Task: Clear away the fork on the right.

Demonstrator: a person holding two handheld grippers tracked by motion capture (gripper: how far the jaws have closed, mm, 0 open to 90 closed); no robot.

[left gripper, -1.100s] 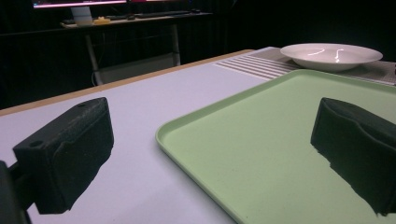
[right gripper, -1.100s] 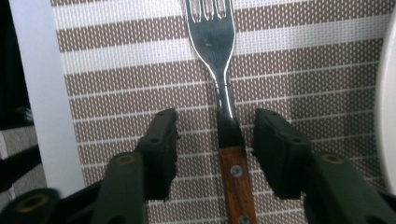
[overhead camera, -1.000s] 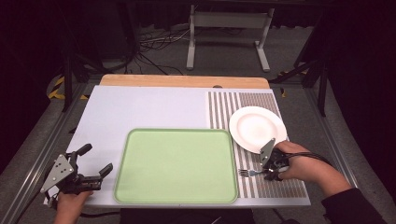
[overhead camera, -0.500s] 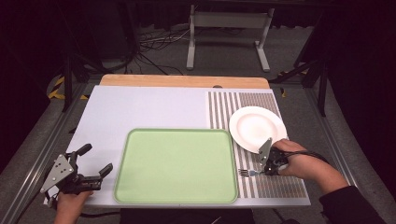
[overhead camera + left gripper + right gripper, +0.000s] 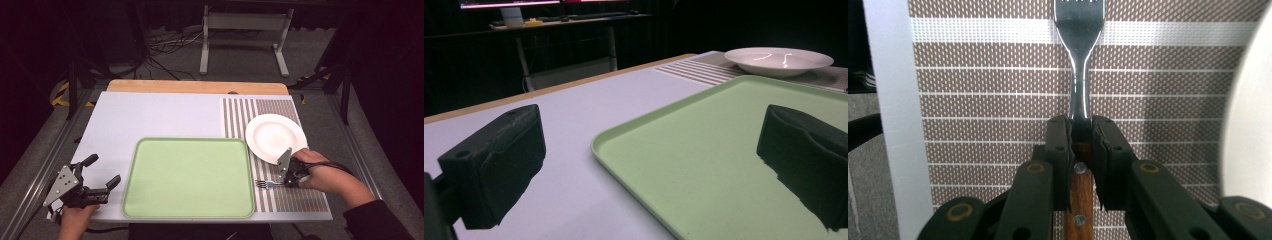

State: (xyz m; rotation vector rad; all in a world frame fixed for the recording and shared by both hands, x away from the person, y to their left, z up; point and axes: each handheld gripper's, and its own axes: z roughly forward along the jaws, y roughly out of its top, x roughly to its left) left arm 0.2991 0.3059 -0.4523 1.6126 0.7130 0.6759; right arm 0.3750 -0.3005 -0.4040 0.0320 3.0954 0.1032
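I had the right hand-held gripper (image 5: pixel 286 179) clamped on the fork (image 5: pixel 1079 60), jaws pinching it where the metal neck meets the wooden handle, tines toward the green tray (image 5: pixel 188 177). The fork sat low over the striped placemat (image 5: pixel 295 197) at lower right of the frame. The tray and white plate (image 5: pixel 275 136) lay bare, so I judged nearly everything remained. My left hand-held gripper (image 5: pixel 100 175) rested at lower left, jaws apart.

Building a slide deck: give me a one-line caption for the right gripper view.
Right claw shut on a wooden-handled fork above the striped placemat, white plate alongside.
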